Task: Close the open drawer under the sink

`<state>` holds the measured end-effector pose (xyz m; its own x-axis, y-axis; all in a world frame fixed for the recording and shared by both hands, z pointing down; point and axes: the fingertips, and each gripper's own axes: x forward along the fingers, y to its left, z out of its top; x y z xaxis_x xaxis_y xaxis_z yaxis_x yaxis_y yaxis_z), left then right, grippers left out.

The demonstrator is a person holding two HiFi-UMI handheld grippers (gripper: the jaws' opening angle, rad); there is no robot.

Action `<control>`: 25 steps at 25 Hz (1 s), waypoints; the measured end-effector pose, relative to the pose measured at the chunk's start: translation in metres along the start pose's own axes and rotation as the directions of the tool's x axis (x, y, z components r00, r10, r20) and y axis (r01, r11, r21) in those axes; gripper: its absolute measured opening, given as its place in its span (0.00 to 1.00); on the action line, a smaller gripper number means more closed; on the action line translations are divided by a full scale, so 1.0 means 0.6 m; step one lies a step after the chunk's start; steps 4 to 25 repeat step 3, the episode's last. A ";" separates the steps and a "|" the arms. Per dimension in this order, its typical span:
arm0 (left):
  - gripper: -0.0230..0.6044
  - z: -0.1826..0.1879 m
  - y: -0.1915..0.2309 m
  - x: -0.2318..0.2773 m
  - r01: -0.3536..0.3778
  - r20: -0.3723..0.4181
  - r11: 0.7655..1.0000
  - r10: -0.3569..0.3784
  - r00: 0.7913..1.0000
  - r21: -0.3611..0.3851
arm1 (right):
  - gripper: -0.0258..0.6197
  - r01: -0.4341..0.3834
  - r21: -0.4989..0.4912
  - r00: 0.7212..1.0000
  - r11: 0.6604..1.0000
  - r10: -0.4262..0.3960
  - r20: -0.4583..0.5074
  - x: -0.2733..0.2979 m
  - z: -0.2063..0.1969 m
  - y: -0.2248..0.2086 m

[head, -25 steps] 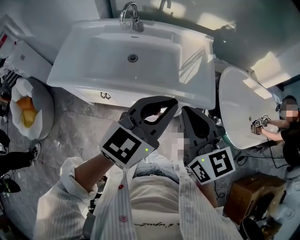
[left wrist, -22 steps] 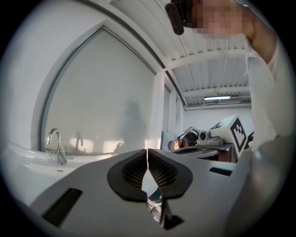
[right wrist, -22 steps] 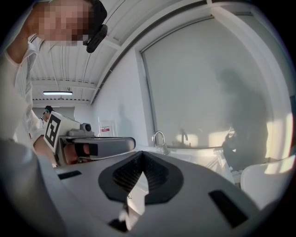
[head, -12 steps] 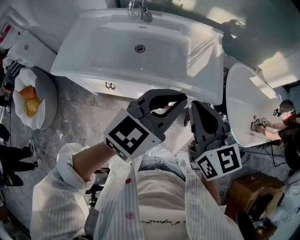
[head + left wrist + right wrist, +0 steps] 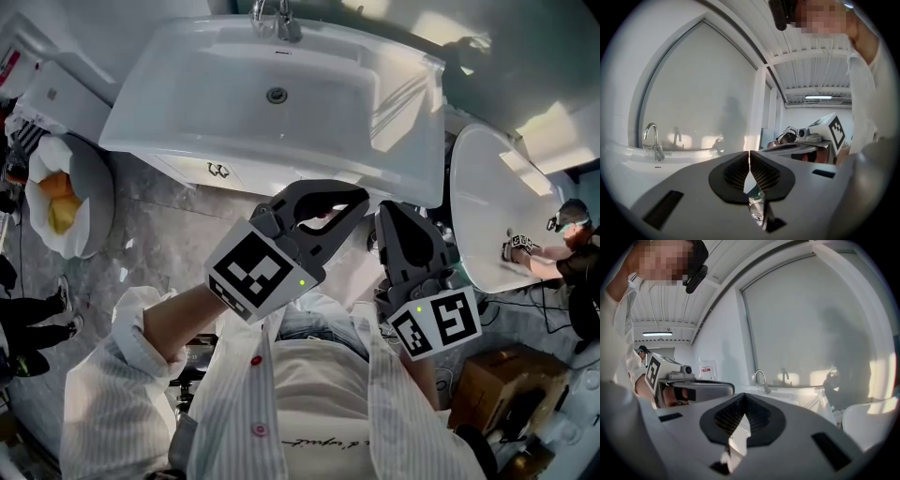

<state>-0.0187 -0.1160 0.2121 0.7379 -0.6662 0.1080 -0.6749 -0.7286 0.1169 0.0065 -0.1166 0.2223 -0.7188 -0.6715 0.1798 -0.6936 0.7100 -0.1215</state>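
The white sink (image 5: 281,89) with its chrome faucet (image 5: 277,21) fills the top of the head view. Beneath its front rim a white drawer front (image 5: 187,169) with a small handle (image 5: 217,170) juts out a little. My left gripper (image 5: 359,197) is held at chest height in front of the sink, shut and empty. My right gripper (image 5: 385,210) sits just beside it, also shut and empty. In the left gripper view the left gripper (image 5: 749,157) points at the faucet (image 5: 652,142); in the right gripper view the right gripper (image 5: 743,400) does too. Neither touches the drawer.
A white oval toilet bowl (image 5: 492,211) stands right of the sink, and another person (image 5: 574,246) crouches beyond it. A grey round bin (image 5: 89,192) with yellow contents sits on the floor at left. A cardboard box (image 5: 495,386) lies at lower right.
The sink has slid up and slightly right in the head view, and both shut grippers now sit a little higher in the frame. In the last half second almost nothing moved.
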 end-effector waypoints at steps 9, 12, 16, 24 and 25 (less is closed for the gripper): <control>0.07 -0.001 -0.002 0.003 0.002 0.000 1.000 -0.002 1.000 -0.001 | 0.05 -0.001 -0.001 1.000 1.000 0.001 0.000 0.001 0.000 -0.004; 0.07 -0.001 -0.002 0.003 0.002 0.000 1.000 -0.002 1.000 -0.001 | 0.05 -0.001 -0.001 1.000 1.000 0.001 0.000 0.001 0.000 -0.004; 0.07 -0.001 -0.002 0.003 0.002 0.000 1.000 -0.002 1.000 -0.001 | 0.05 -0.001 -0.001 1.000 1.000 0.001 0.000 0.001 0.000 -0.004; 0.07 -0.001 -0.002 0.003 0.002 0.000 1.000 -0.002 1.000 -0.001 | 0.05 -0.001 -0.001 1.000 1.000 0.001 0.000 0.001 0.000 -0.004; 0.07 -0.001 -0.002 0.003 0.002 0.000 1.000 -0.002 1.000 -0.001 | 0.05 -0.001 -0.001 1.000 1.000 0.001 0.000 0.001 0.000 -0.004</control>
